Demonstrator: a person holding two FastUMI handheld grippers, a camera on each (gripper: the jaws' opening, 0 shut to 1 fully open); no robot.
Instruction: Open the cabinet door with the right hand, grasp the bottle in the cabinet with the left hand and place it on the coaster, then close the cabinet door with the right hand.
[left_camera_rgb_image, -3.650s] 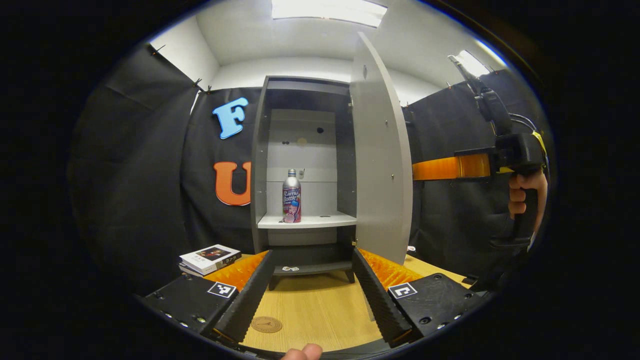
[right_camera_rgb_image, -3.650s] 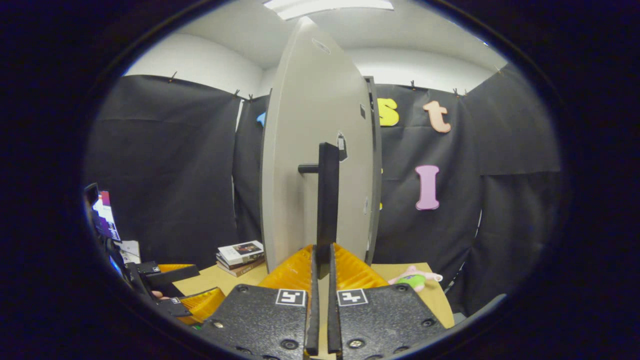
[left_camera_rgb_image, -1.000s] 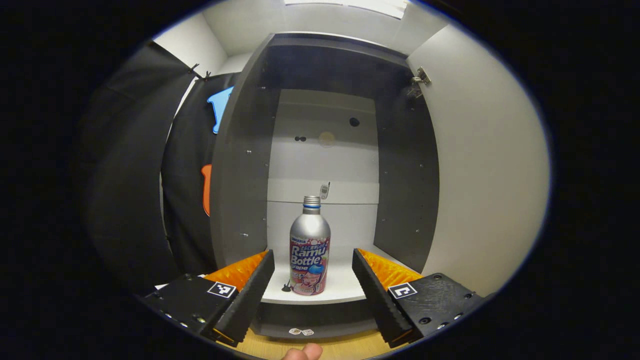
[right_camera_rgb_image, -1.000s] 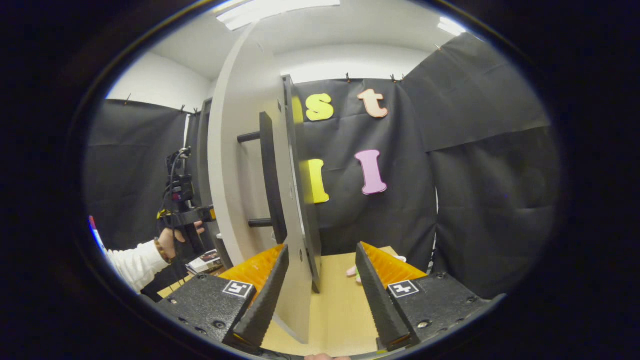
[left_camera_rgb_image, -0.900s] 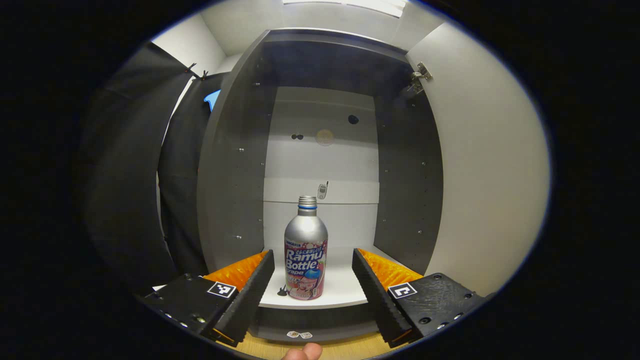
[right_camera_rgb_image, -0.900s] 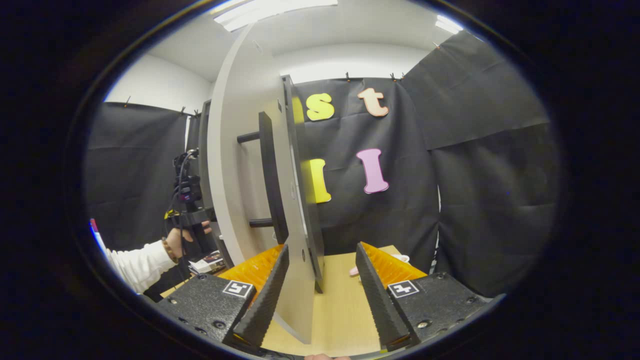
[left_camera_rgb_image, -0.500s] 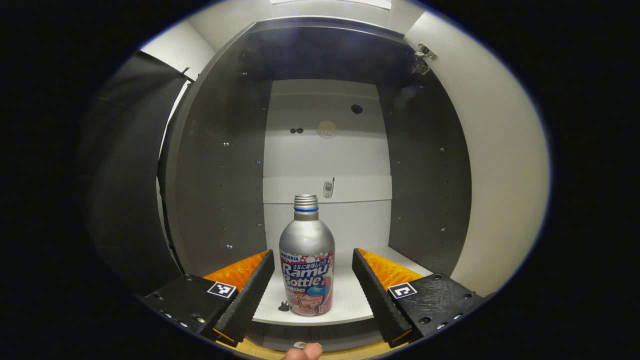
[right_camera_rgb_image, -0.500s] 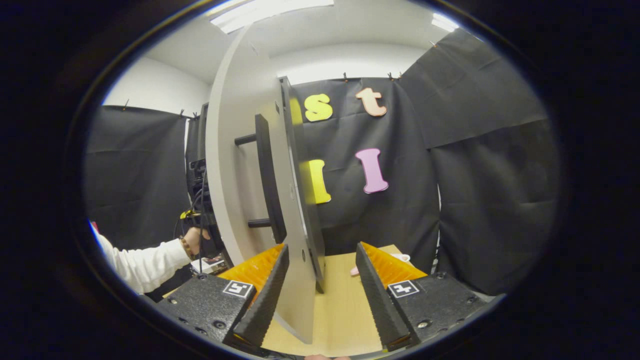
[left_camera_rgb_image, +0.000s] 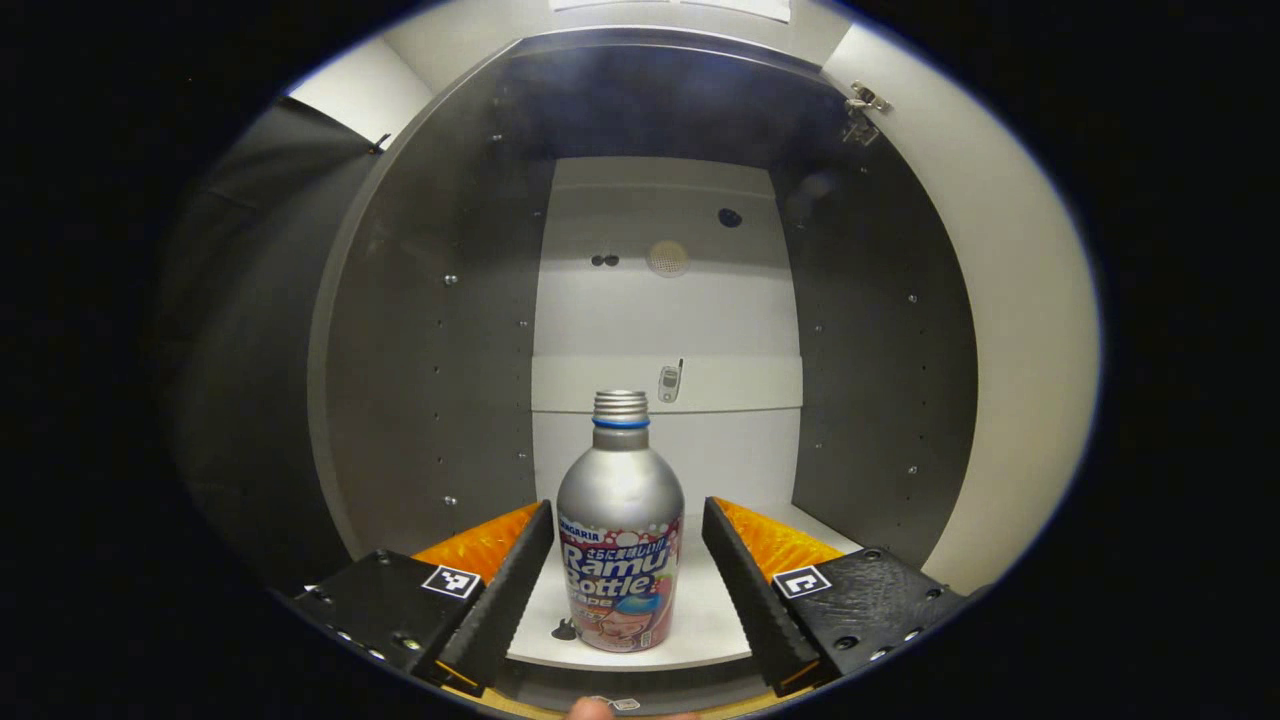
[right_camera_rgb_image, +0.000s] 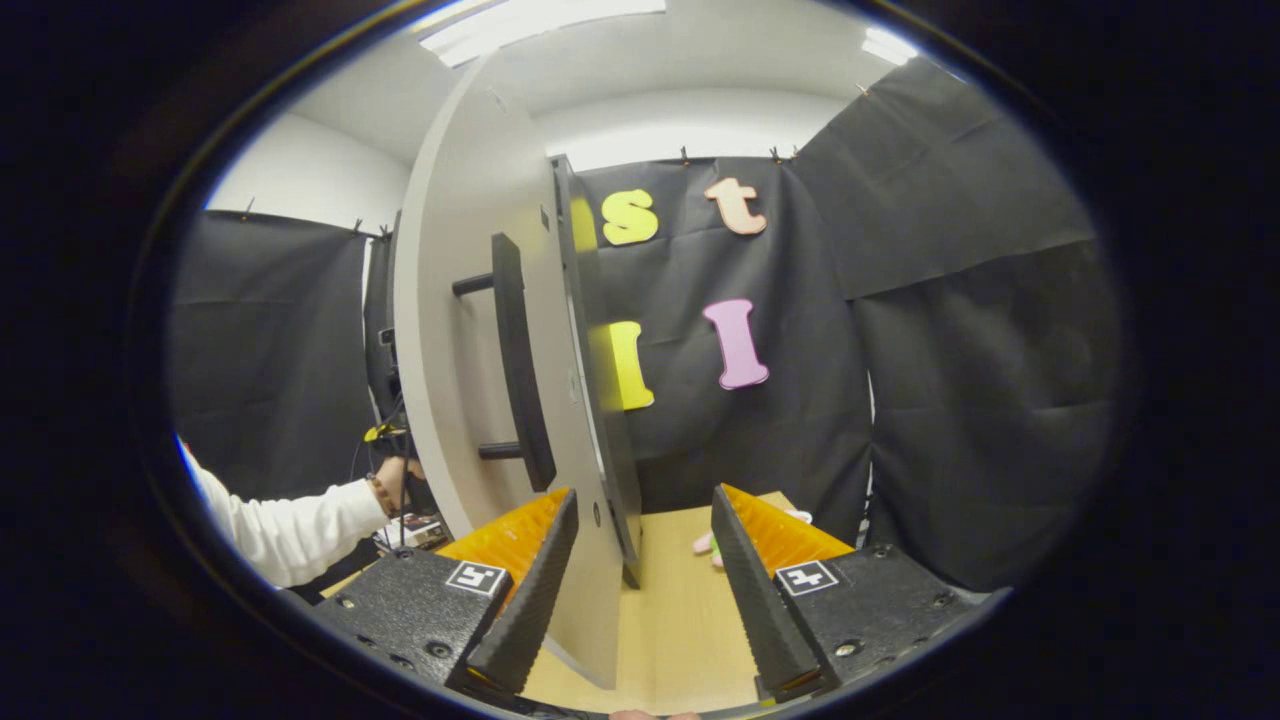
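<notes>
The cabinet door (right_camera_rgb_image: 455, 330) stands open, so the step in hand is the grasp. The left gripper (left_camera_rgb_image: 628, 590) reaches into the cabinet (left_camera_rgb_image: 420, 330) with its fingers apart on either side of the aluminium drink bottle (left_camera_rgb_image: 620, 530), which stands upright on the white shelf (left_camera_rgb_image: 725, 610); neither finger appears to touch it yet. The next move likely calls for closing on the bottle's body, then lifting it out toward the coaster. The right gripper (right_camera_rgb_image: 640, 590) waits beside the door's edge, fingers apart, holding nothing.
</notes>
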